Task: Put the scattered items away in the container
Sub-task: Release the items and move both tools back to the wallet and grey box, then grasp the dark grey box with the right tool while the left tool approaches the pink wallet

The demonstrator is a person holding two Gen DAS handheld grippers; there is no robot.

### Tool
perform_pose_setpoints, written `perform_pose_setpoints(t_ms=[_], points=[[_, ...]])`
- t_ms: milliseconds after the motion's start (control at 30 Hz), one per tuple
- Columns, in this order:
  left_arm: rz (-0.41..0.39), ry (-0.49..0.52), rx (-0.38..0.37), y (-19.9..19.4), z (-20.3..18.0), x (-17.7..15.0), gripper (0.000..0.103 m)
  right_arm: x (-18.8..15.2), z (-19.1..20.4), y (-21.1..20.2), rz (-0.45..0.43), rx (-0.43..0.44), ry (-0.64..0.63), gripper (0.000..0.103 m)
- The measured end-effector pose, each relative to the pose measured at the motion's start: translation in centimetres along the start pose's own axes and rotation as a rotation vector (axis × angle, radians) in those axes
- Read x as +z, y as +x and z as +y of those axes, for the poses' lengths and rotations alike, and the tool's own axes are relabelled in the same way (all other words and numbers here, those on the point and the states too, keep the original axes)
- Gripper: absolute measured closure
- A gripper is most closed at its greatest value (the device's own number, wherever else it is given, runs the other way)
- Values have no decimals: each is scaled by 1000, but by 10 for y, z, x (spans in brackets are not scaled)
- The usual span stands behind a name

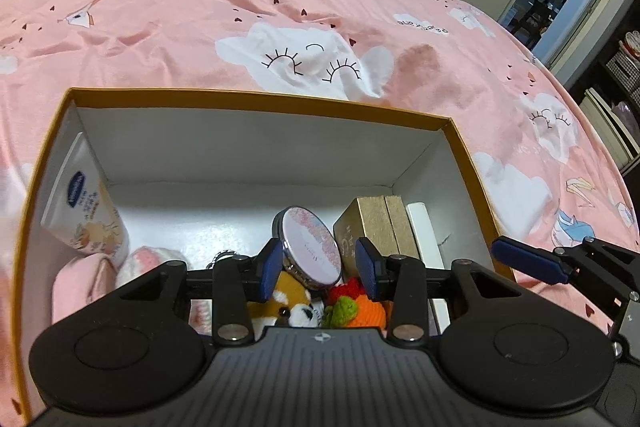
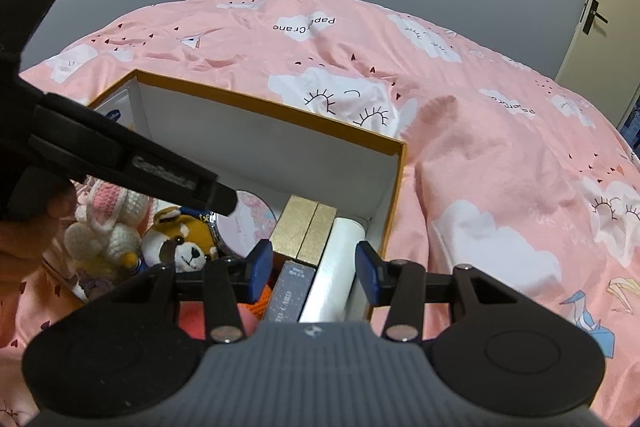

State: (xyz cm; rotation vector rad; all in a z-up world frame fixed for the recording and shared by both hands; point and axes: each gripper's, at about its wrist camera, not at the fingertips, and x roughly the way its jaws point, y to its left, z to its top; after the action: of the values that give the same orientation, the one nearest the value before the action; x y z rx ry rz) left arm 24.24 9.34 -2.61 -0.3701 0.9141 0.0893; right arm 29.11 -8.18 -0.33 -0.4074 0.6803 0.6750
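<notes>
Box (image 1: 256, 103), light stiff card packed with soft toys (image 2: 176, 243) and tins, looks best gripped by its rim; left gripper (image 1: 318, 267) and right gripper (image 2: 308, 267) hover half-open, empty.

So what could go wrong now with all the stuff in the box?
Two things might. The round pink tin leans tilted on the toy dog, right between the left tool's open fingers, so a bump could knock it over. The right tool hangs close over the white roll by the box wall; moving sideways, it might catch the rim and shift the box.
</notes>
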Motion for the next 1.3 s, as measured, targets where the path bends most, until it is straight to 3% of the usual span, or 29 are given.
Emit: perform_pose_setpoints(t_ms=[433, 733, 867, 1000, 1300], points=[[-73, 177, -39, -68, -14, -43, 57, -35, -4, -61, -46, 54, 43, 53], [-87, 224, -56, -103, -19, -99, 57, -76, -11, -82, 4, 34, 176, 50], [-34, 232, -74, -100, -14, -117, 56, -92, -19, -76, 56, 14, 244, 49], [58, 236, -26, -83, -5, -134, 55, -108, -24, -67, 118, -14, 294, 48], [237, 161, 71, -41, 21, -147, 49, -123, -34, -46, 212, 16, 375, 47]])
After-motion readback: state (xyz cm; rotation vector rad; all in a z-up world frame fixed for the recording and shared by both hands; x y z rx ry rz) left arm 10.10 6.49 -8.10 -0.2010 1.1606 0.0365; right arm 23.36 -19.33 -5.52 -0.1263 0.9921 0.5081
